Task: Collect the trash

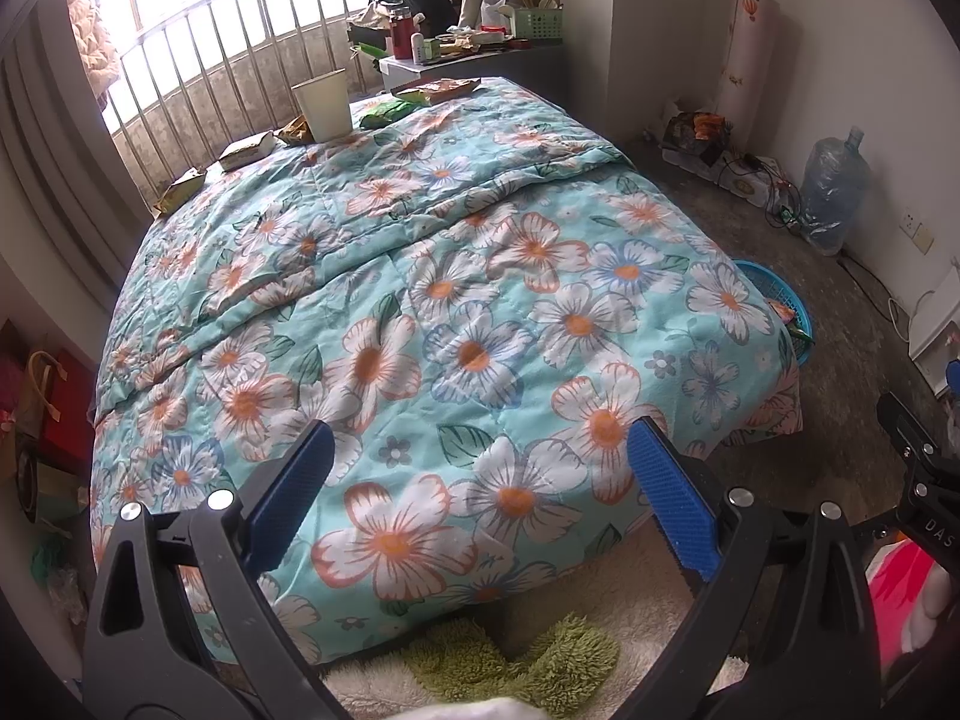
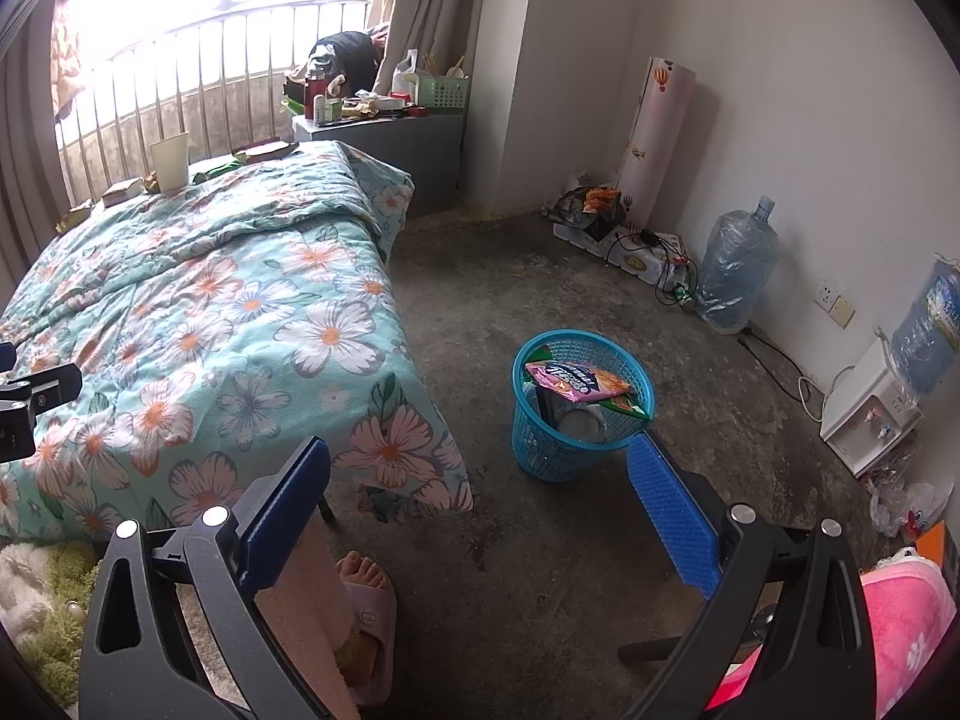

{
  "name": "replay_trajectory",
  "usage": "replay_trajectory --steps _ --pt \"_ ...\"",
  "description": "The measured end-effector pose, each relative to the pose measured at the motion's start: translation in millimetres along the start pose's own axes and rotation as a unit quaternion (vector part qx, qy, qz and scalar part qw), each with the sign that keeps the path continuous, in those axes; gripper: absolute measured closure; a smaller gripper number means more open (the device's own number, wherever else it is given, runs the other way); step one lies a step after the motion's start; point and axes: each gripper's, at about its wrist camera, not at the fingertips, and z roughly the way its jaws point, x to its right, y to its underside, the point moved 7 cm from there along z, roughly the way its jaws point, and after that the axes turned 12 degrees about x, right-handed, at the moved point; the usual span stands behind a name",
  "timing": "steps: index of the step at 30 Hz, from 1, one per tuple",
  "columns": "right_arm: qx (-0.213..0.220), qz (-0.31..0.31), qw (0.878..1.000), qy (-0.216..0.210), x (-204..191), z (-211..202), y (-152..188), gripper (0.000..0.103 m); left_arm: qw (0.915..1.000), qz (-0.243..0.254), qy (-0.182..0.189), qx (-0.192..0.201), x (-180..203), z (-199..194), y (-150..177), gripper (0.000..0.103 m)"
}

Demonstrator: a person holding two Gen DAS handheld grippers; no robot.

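Observation:
A paper cup [image 1: 323, 105] stands at the far end of the flowered bed quilt [image 1: 420, 312], among several snack wrappers [image 1: 246, 151]; the cup also shows in the right wrist view [image 2: 170, 160]. A blue mesh trash basket [image 2: 579, 405] stands on the concrete floor beside the bed and holds a pink snack packet [image 2: 573, 381] and other wrappers; its rim peeks past the bed corner in the left wrist view [image 1: 780, 306]. My left gripper [image 1: 480, 468] is open and empty over the near end of the bed. My right gripper [image 2: 480, 492] is open and empty above the floor, near the basket.
A cluttered grey side table [image 2: 384, 138] stands at the bed's far right. Water jugs [image 2: 738, 264], a power strip with cables [image 2: 648, 252] and a water dispenser [image 2: 870, 414] line the right wall. A slippered foot [image 2: 363, 612] and a shaggy rug [image 1: 522, 660] are near me.

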Motion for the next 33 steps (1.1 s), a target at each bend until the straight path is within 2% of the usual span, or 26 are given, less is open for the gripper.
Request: replay_trajectory --steps 33 --pt "0.000 0.000 1.000 -0.002 -0.2 0.1 -0.4 0.007 1.0000 0.000 0.000 -0.004 0.2 2.5 6.2 0.009"
